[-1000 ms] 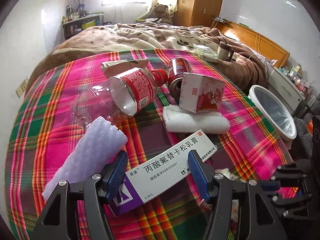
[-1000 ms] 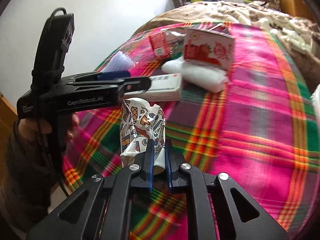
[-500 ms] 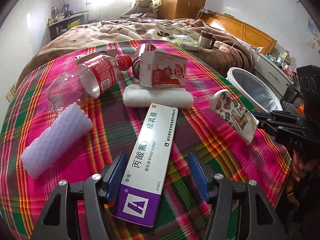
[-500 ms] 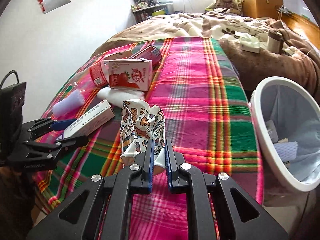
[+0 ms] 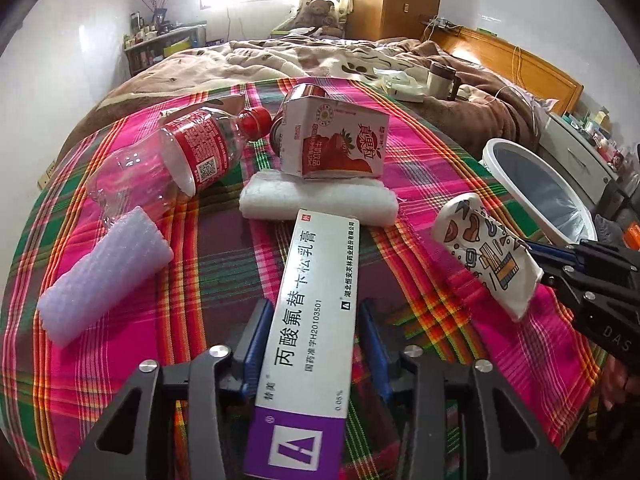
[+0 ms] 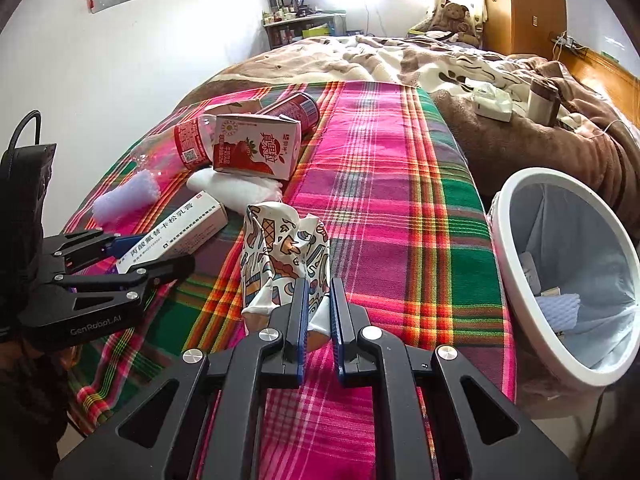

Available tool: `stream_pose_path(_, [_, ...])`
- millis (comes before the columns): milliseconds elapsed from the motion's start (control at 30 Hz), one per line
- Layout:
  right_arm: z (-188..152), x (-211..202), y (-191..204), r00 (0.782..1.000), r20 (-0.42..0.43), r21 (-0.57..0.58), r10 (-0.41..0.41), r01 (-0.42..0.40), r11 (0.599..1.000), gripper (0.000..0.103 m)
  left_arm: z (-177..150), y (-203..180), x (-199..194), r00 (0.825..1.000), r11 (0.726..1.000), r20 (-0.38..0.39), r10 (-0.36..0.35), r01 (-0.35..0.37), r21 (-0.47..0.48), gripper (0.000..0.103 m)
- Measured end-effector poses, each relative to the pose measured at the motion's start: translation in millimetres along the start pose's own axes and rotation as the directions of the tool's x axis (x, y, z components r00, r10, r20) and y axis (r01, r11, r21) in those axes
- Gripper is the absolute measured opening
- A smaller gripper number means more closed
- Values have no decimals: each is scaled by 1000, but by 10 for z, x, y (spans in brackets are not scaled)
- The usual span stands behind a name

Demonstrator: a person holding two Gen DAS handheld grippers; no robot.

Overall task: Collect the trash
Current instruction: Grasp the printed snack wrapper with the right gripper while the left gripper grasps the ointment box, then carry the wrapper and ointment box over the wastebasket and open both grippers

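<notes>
The crushed paper cup (image 6: 280, 256), pinched only at its edge by the nearly closed right tool (image 6: 318, 312), could be dropped short of the bin (image 6: 516, 280), while the ointment box (image 5: 312, 312) is merely straddled, ungripped, by the half-open left tool (image 5: 314, 344).

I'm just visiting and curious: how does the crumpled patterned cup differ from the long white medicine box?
The patterned cup is crushed and out of shape; the medicine box keeps its straight edges. The cup is pinched in the shut right tool; the box lies between the open left tool's fingers. The cup carries colourful drawings, the box printed text and a purple end. Both are mostly white.
</notes>
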State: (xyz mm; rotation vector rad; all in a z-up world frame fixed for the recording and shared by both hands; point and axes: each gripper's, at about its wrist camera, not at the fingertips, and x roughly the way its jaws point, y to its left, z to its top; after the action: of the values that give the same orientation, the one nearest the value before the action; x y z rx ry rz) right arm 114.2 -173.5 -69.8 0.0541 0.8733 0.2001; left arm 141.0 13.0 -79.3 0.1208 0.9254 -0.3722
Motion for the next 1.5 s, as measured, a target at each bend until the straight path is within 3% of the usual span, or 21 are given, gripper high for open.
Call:
stream_pose_path(300, [-12,-52,-9,1000,22,2,5,-5,1000,10,-55,-97,-85,1000,999,23,6,-5,-32,38])
stream_pose_path(833, [31,-397,-263,993,120,52,-11,4,999,10,27,-493,-580,988,1000,157,-8,11,-22,38])
stream_pose_path(1300, [24,-716,-792,975,191,150,-113,85,985,10,311,-1083,-686,972,997,221,-78,70,44,38])
stream_pose_path(1500, [-9,-827,-1168,959,200,229,-199,152,961,10,505,-1419,-564,961,985,222,-168,157,64,38])
